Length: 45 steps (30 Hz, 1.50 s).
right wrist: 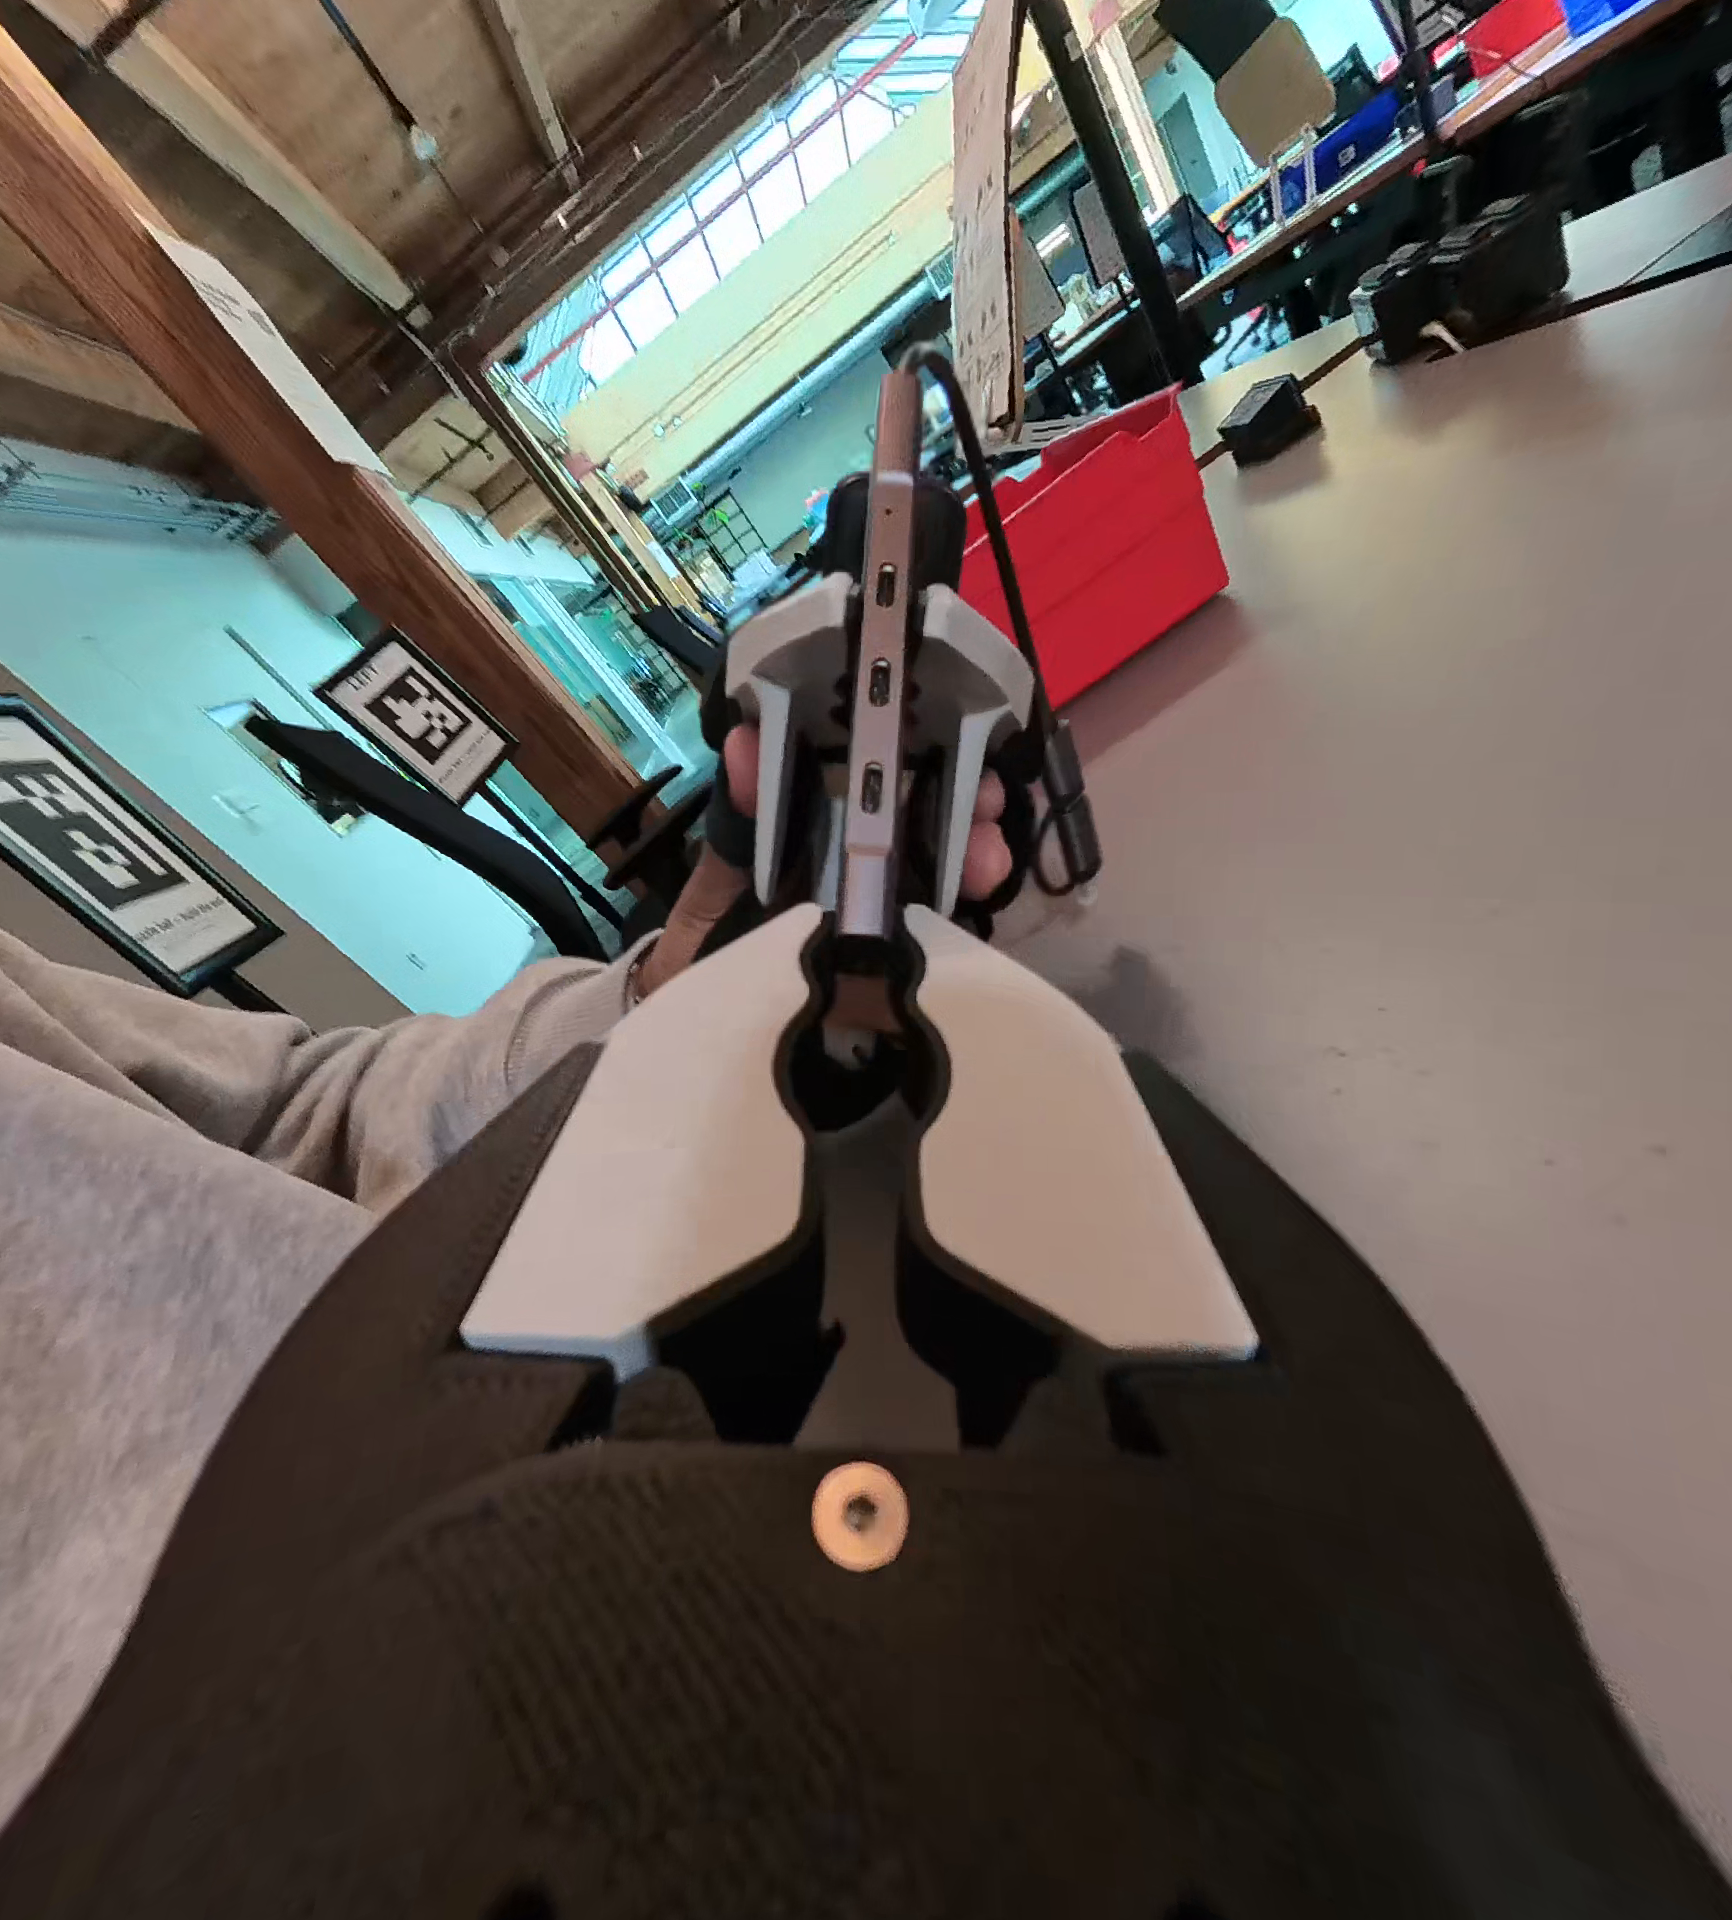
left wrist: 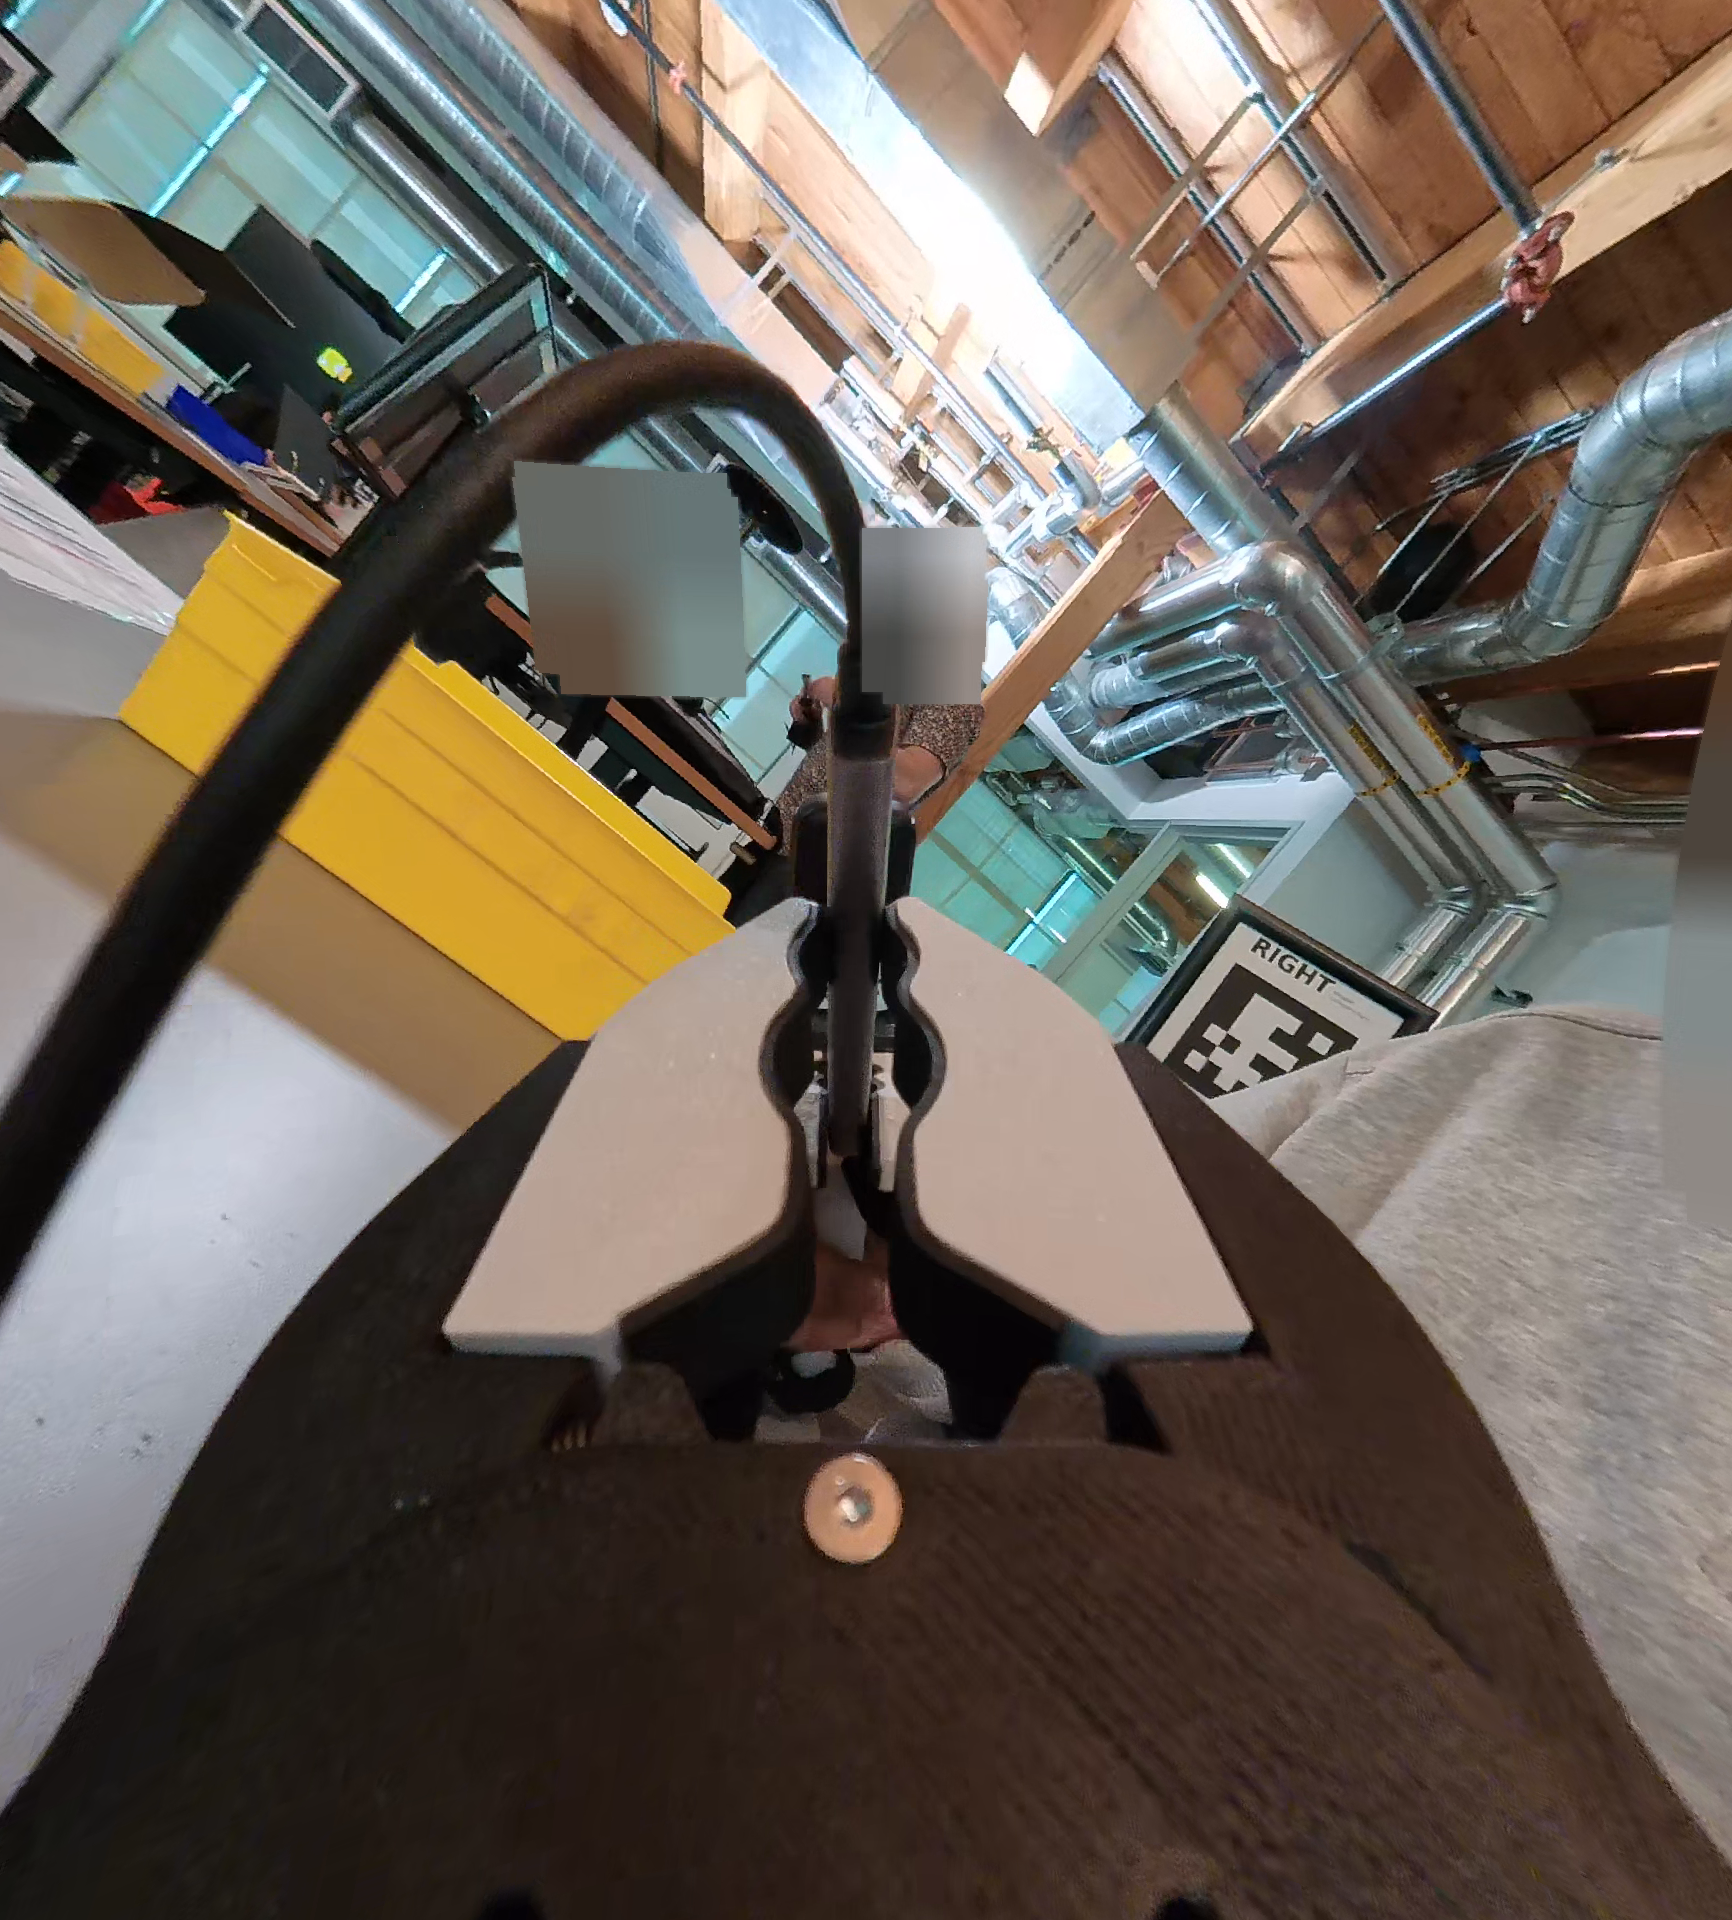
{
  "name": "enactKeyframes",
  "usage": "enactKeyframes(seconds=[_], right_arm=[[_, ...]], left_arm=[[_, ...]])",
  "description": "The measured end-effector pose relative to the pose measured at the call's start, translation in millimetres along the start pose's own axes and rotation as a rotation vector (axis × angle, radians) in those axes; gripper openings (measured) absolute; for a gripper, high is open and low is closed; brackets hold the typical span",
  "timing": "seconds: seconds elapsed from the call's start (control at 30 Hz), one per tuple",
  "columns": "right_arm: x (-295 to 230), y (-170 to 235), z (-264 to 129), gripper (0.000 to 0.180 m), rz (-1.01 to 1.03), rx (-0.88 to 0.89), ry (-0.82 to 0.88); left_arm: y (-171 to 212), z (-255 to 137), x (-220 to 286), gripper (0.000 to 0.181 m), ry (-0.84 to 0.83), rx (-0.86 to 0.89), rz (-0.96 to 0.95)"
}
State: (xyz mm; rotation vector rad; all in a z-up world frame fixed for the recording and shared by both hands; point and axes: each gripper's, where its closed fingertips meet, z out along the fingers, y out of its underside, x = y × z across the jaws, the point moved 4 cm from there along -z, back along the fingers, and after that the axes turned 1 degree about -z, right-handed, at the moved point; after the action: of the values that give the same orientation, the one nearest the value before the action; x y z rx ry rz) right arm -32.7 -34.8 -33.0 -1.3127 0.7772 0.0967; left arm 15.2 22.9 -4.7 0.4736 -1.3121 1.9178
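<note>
Both of my tools are clamped on the same thing: a slim grey metal hub (right wrist: pixel 877 665) with a row of small ports along its thin edge. In the right wrist view my right gripper (right wrist: pixel 867 940) pinches the near end of it, and the left gripper (right wrist: pixel 877 623) pinches it farther along from the opposite side, so the hub bridges the two, held off the grey table (right wrist: pixel 1464 831). A gloved hand (right wrist: pixel 737 800) shows behind the left gripper.

In the left wrist view the left gripper (left wrist: pixel 854 914) grips the hub (left wrist: pixel 857 831) edge-on, and the black cable (left wrist: pixel 322 665) rises from the hub's far end and loops up and back toward the lower left.

I judge the hub to be light, rigid and smooth-sided, so it could slide in the pads if twisted; the flat faces look like the place to hold, clear of the ports and the cable joint. The cable is soft and springy and will tug on the hub.

Beyond the hub stands a red bin (right wrist: pixel 1090 561); in the left view a yellow bin (left wrist: pixel 446 790) sits to the hub's left. Beside the hub a plug (right wrist: pixel 1070 800) dangles on the cable, probably its free end. The hub's broad faces are hidden, and I cannot see what lies under the fingers.
</note>
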Motion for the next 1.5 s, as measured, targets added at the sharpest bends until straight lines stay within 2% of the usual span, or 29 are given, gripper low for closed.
enactKeyframes(seconds=[0.17, 0.23, 0.4, 0.5, 0.57, 0.73, 1.03, 1.1, 1.17, 1.5], right_arm=[[5, -2, -3, 0.008, 0.101, 0.055, -0.029], [5, 0, -1, 0.008, 0.109, 0.053, -0.028], [7, -1, -2, 0.009, 0.112, 0.043, -0.023], [11, -10, -10, 0.023, 0.112, 0.093, -0.006], [13, -14, -14, 0.025, 0.13, 0.116, -0.016], [11, -9, -11, 0.009, 0.111, 0.063, -0.023], [15, -6, -11, 0.008, 0.18, 0.065, -0.038], [19, -9, -14, 0.008, 0.223, 0.108, -0.036], [23, -9, -17, 0.008, 0.237, 0.123, -0.016], [20, -12, -16, 0.009, 0.156, 0.137, 0.033]], left_arm=[[2, 0, -6, 0.009, -0.031, -0.006, -0.012], [5, 2, -7, 0.009, -0.027, -0.024, -0.045], [5, 0, -6, 0.01, -0.061, -0.065, 0.008], [4, -1, -8, 0.009, -0.06, -0.058, -0.016], [5, 0, -8, 0.01, -0.057, -0.065, -0.023], [13, 3, -10, 0.01, -0.072, -0.12, -0.023], [14, 3, -15, 0.01, -0.082, -0.102, -0.067], [13, 2, -20, 0.021, -0.107, -0.086, -0.087], [12, 0, -21, 0.023, -0.106, -0.069, -0.108], [18, 2, -21, 0.009, -0.091, -0.106, -0.12]])
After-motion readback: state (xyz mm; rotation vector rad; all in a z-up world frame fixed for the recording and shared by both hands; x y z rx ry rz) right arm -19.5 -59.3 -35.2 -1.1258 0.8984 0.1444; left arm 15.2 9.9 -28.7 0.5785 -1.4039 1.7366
